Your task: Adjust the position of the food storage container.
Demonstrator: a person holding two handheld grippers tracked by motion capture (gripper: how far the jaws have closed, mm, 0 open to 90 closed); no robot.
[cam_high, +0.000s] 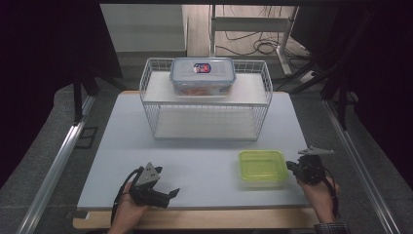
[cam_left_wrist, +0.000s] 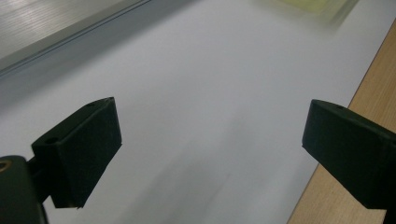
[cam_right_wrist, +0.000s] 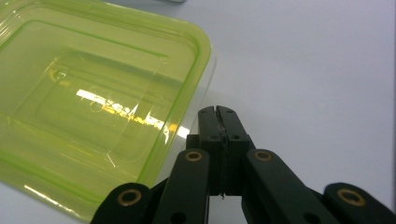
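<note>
A: From the high view, what is hard to make out?

B: The right gripper (cam_high: 294, 167) sits just beside the right edge of the green container (cam_high: 262, 167), but its tips are too small to read there. The left gripper (cam_high: 170, 194) rests near the front edge of the desk (cam_high: 204, 146), well apart from the container, with bare grey surface between them. Behind stands a wire rack (cam_high: 205, 100) with 2 levels, and a clear lidded box (cam_high: 202, 75) on the upper one; its contents are only a reddish blur. The person's arms are cut off at the bottom edge.

A: And the left gripper view?

B: Its jaws stand wide apart with nothing between them, so it is released. Beyond them lies open desk, the wooden front edge (cam_left_wrist: 373, 70) running down the right side. A yellow-green smear at the top is the container (cam_left_wrist: 322, 5), blurred and cropped.

A: The right gripper view?

B: Here the state is plain: the right gripper (cam_right_wrist: 218, 112) is clenched, pads pressed together on nothing. The container's (cam_right_wrist: 93, 107) rounded corner is just left of the tips; whether they touch it I cannot tell. The container looks empty, its left and bottom sides cut off, with free desk to the right
</note>
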